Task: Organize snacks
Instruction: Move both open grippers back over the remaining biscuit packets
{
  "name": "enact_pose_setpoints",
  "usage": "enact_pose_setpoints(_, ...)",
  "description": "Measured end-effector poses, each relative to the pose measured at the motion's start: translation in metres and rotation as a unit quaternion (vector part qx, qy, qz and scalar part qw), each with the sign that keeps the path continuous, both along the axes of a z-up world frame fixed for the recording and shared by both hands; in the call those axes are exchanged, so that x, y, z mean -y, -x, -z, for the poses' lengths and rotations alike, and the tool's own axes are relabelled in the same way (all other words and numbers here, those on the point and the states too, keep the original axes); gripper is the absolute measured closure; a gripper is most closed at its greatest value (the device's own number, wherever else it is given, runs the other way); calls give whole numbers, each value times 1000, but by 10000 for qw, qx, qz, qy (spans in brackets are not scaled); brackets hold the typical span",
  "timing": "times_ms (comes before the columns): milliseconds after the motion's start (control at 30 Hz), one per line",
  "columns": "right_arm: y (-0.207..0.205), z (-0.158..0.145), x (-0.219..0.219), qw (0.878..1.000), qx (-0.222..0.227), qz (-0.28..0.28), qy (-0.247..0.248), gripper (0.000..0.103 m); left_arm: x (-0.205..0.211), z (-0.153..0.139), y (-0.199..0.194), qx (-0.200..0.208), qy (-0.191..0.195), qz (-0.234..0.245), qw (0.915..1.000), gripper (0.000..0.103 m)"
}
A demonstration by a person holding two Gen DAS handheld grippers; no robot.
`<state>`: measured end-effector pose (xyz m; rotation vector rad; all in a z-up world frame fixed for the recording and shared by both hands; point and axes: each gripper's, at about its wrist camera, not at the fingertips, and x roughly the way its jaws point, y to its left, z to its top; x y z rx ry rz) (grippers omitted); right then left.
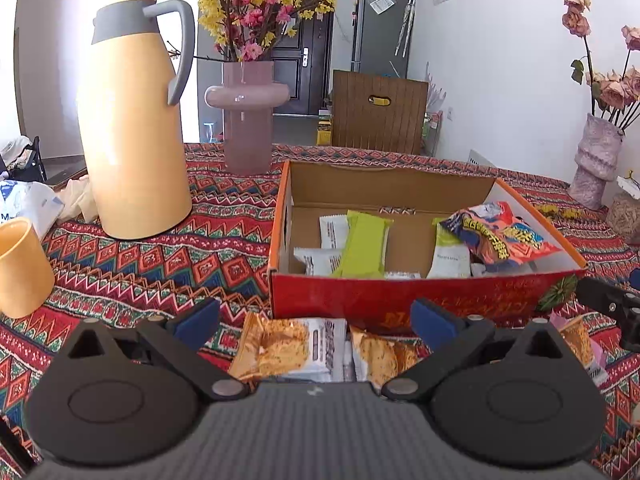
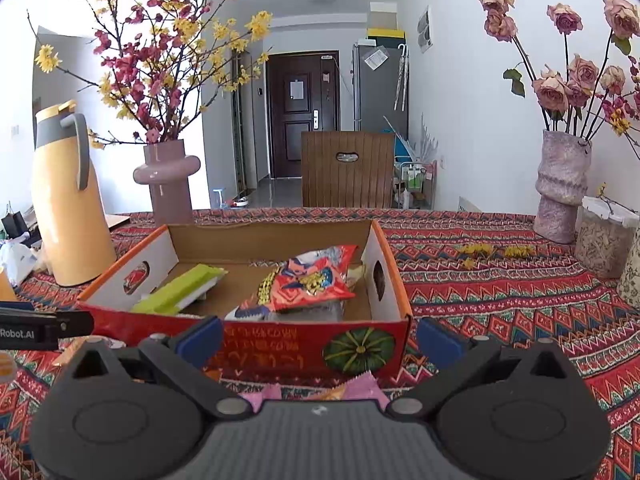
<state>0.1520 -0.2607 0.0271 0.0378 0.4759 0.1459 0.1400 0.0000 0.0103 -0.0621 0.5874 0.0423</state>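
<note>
A red cardboard box (image 1: 400, 300) (image 2: 280, 344) stands on the patterned tablecloth. It holds a green bar (image 1: 366, 248) (image 2: 180, 292), white packets (image 1: 320, 260) and a red-orange snack bag (image 1: 500, 236) (image 2: 308, 280). My left gripper (image 1: 316, 320) is open and empty, just in front of the box, above orange-and-white snack packets (image 1: 292, 348) lying on the cloth. My right gripper (image 2: 320, 338) is open and empty in front of the box, over a pink-wrapped snack (image 2: 360, 388). The right gripper's tip also shows in the left wrist view (image 1: 612, 304).
A yellow thermos jug (image 1: 132, 120) (image 2: 68, 200), a yellow cup (image 1: 20, 268) and a pink vase with blossoms (image 1: 248, 116) (image 2: 168, 176) stand left of the box. A mottled vase of dried roses (image 2: 560, 184) and a jar (image 2: 604, 240) stand at the right.
</note>
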Motion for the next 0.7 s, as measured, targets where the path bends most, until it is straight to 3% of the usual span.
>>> enact_pose_setpoints(367,36,43,11,9988,-471,86,-74,0,-4,34,15,19,-8,122,9999,0)
enact_pose_setpoints(700,36,51,4,9983,-527,172,159,0,-6,40,12,23,89,111,9999,0)
